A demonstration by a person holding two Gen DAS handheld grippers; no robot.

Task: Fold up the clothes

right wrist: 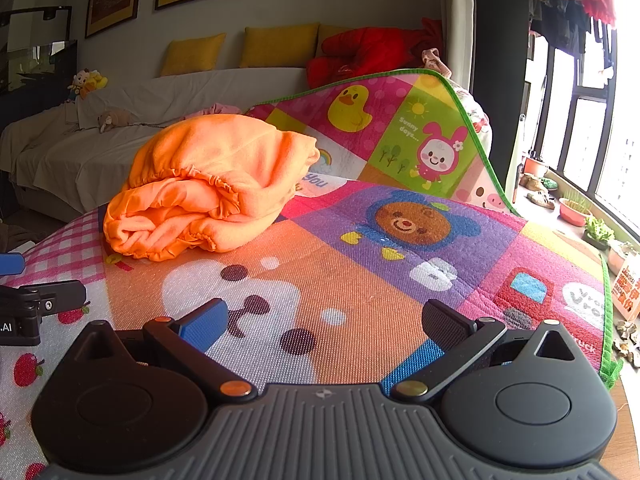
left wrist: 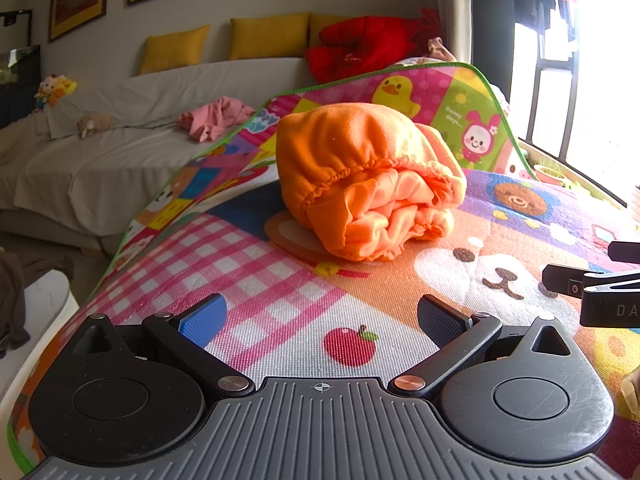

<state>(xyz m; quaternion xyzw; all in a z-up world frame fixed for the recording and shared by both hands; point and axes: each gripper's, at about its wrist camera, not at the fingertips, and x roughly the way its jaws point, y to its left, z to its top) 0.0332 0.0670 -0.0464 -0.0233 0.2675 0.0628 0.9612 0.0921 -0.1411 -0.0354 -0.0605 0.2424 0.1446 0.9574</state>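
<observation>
An orange garment [left wrist: 368, 184] with an elastic hem lies bunched in a heap on the colourful cartoon play mat [left wrist: 280, 304]. It sits ahead of my left gripper [left wrist: 322, 318], which stands open a short way back from it with nothing between its fingers. From the right wrist view the same orange garment [right wrist: 208, 188] is ahead and to the left of my right gripper [right wrist: 326, 322], also open and empty over the mat [right wrist: 360, 272]. Each gripper shows at the edge of the other's view.
The mat's far end [right wrist: 420, 120] curls upward. Behind it stands a sofa [left wrist: 120, 152] draped in white, with yellow cushions, a red garment [left wrist: 360, 48], a pink garment [left wrist: 216, 118] and soft toys. Potted plants [right wrist: 576, 208] line the window sill at the right.
</observation>
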